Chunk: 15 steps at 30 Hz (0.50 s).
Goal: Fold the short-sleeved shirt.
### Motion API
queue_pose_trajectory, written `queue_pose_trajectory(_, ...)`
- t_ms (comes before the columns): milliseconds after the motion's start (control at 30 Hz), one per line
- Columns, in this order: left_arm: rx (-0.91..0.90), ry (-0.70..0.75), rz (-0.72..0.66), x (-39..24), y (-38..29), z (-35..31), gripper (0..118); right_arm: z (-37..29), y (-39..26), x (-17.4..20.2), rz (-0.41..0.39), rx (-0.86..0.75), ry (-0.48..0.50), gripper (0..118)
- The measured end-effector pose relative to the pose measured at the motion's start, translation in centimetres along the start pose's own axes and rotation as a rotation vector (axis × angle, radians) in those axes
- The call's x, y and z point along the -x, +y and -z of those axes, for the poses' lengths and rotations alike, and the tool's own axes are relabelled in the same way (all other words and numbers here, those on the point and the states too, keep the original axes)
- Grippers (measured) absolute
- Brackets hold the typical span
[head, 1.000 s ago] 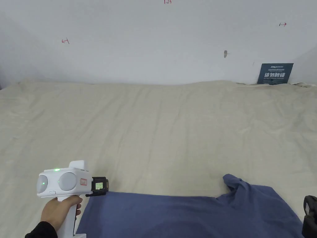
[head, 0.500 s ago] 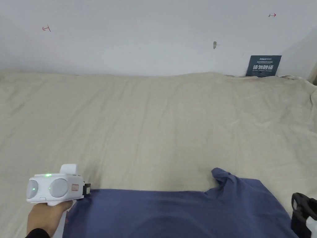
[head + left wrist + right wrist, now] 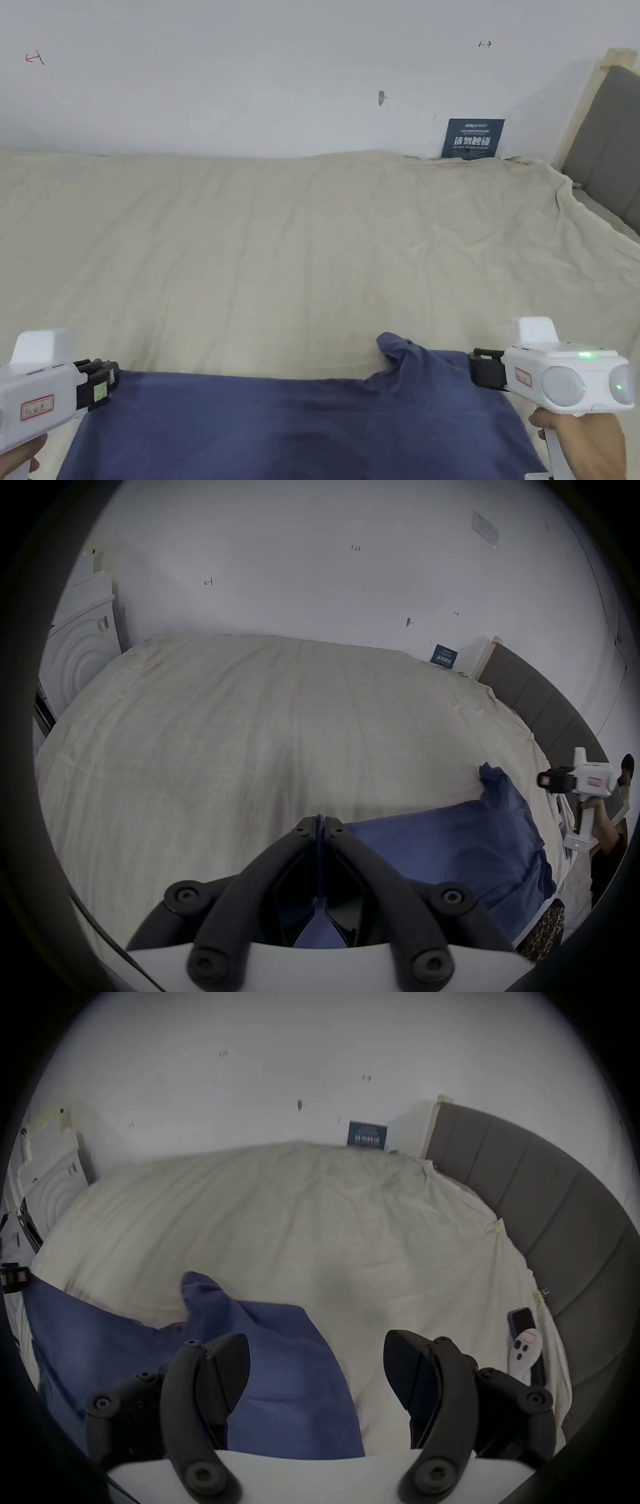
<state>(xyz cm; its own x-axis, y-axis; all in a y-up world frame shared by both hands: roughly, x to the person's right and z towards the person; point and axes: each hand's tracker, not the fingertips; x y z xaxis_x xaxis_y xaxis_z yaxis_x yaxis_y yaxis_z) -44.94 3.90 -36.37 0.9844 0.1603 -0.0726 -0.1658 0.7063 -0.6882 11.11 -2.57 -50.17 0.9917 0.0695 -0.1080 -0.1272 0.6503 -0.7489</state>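
A blue short-sleeved shirt [image 3: 300, 425] lies spread along the near edge of the bed, one sleeve [image 3: 397, 350] bunched up towards the far side. My left gripper [image 3: 114, 380] is at the shirt's far-left corner. In the left gripper view its jaws [image 3: 320, 821] are shut on a fold of the blue cloth [image 3: 450, 843]. My right gripper [image 3: 473, 369] hovers just above the shirt's right part, beside the bunched sleeve. In the right gripper view its jaws [image 3: 317, 1342] stand wide open over the shirt's right edge [image 3: 287, 1373], with nothing between them.
The bed is covered by a creased beige sheet [image 3: 312, 250]. A grey padded headboard [image 3: 609, 144] runs along the right side. A small blue sign [image 3: 473, 139] leans on the white wall. A phone [image 3: 523, 1319] and a white device [image 3: 524, 1354] lie by the headboard.
The right gripper has risen from the bottom right corner to beside the shirt's right edge. The left gripper stays on the shirt's left corner. The head camera has turned to the right.
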Motion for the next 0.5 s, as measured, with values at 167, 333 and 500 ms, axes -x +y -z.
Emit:
queue_pose_trajectory(167,0.006,-0.004,-0.014,0.1,-0.3,-0.2,1,4.9,-0.1,-0.3,0.033,0.138,0.034,62)
queue_pose_trajectory(333,0.015,-0.002,-0.017,0.3,-0.5,-0.1,1,5.5,-1.6,0.7,0.046,0.172,0.066,2)
queue_pose_trajectory(500,0.016,0.009,-0.032,0.6,-1.0,-0.6,1,0.7,-1.4,2.9,-0.018,0.067,0.059,2)
